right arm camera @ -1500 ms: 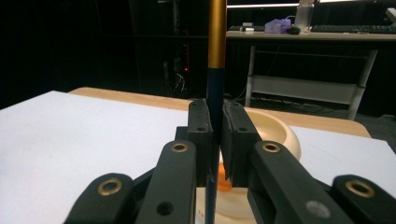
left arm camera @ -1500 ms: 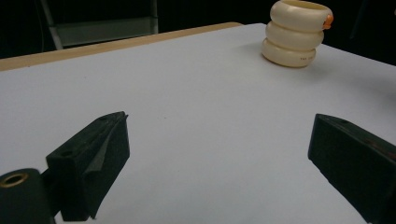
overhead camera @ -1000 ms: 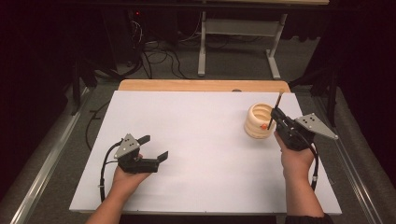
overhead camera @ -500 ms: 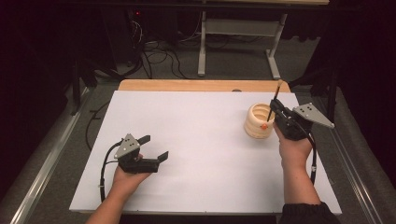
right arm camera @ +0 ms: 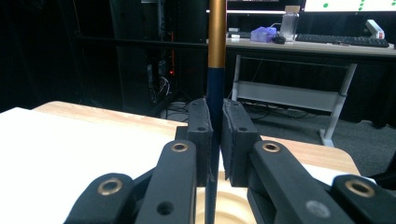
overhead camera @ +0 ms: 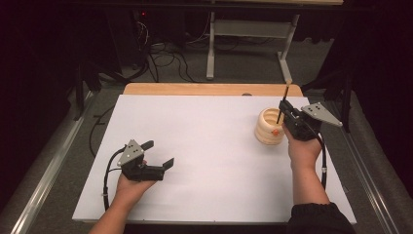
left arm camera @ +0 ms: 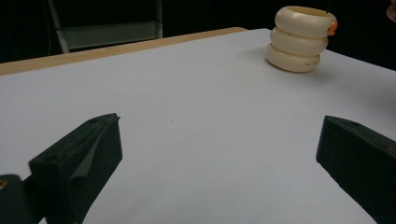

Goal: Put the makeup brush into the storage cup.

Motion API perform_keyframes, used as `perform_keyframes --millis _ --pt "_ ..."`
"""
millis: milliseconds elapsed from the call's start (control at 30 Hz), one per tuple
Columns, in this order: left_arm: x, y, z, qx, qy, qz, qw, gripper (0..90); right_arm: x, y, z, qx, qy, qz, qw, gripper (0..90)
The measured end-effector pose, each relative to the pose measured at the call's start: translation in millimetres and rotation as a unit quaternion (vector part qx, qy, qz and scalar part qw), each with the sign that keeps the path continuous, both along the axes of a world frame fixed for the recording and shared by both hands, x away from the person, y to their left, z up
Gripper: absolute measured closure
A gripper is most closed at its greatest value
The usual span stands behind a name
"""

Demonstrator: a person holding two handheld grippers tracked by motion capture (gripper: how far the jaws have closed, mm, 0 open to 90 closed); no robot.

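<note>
1. The cream ribbed holder point(overhead camera: 269, 126) stands upright on the white table point(overhead camera: 204, 146), toward its far right part, a small orange spot on its side.
2. Just beside the holder, on its right, the right gripper point(overhead camera: 284, 108) has its jaws pressed together on a thin brush point(overhead camera: 283, 100), dark along the lower shaft and golden above.
3. The brush stands nearly upright, leaning slightly away from the holder at the top; its lower end dips inside the holder's rim, as the right gripper view shows, where the holder's opening point(right arm camera: 226, 210) sits right under the pinched pads.
4. Well apart from the holder, to its near left, the left gripper point(overhead camera: 162, 154) rests low over the table, jaws spread wide and just opened a bit further, with nothing between them.
5. From the left gripper view, the holder point(left arm camera: 299, 39) sits far off beyond its two dark jaws.
</note>
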State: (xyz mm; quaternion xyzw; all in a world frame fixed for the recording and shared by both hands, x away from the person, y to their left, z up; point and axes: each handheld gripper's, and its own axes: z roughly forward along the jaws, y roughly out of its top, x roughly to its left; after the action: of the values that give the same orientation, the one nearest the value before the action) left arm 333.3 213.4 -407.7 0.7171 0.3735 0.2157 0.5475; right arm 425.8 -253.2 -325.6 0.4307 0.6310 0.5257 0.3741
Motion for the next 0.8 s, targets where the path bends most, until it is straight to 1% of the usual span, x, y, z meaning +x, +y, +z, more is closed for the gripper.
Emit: perform_keyframes --millis 133,267,400,433,500,667,800 --pt "1.1 -0.8 -1.2 0.003 0.001 0.000 1.0000 0.2 3.5 -1.8 -3.1 0.002 0.005 0.000 1.0000 85.6" --pt "1.3 -1.9 -1.4 0.003 0.000 -0.001 1.0000 0.1 5.1 -4.1 -5.0 -0.003 0.008 -0.006 1.0000 85.6" --pt "0.3 -1.5 -0.8 0.004 -0.001 -0.001 1.0000 0.2 6.6 -6.8 -7.1 0.002 0.009 -0.009 0.9999 85.6" --pt "0.3 -1.3 -0.8 0.003 -0.001 0.000 1.0000 0.2 7.1 -7.2 -7.9 0.003 0.009 -0.004 1.0000 85.6" --pt "-0.2 -0.9 -0.4 0.004 -0.001 0.000 1.0000 0.1 7.8 -6.8 -9.6 0.003 0.011 -0.006 0.9999 85.6" --pt "-2.4 -1.4 0.7 0.004 -0.005 -0.003 1.0000 0.2 9.5 -4.8 -14.9 0.002 0.013 0.000 0.9999 85.6" --pt "-2.1 -1.2 0.5 0.004 -0.005 -0.004 1.0000 0.1 10.1 -4.0 -20.7 -0.001 0.021 -0.003 0.9998 85.6"
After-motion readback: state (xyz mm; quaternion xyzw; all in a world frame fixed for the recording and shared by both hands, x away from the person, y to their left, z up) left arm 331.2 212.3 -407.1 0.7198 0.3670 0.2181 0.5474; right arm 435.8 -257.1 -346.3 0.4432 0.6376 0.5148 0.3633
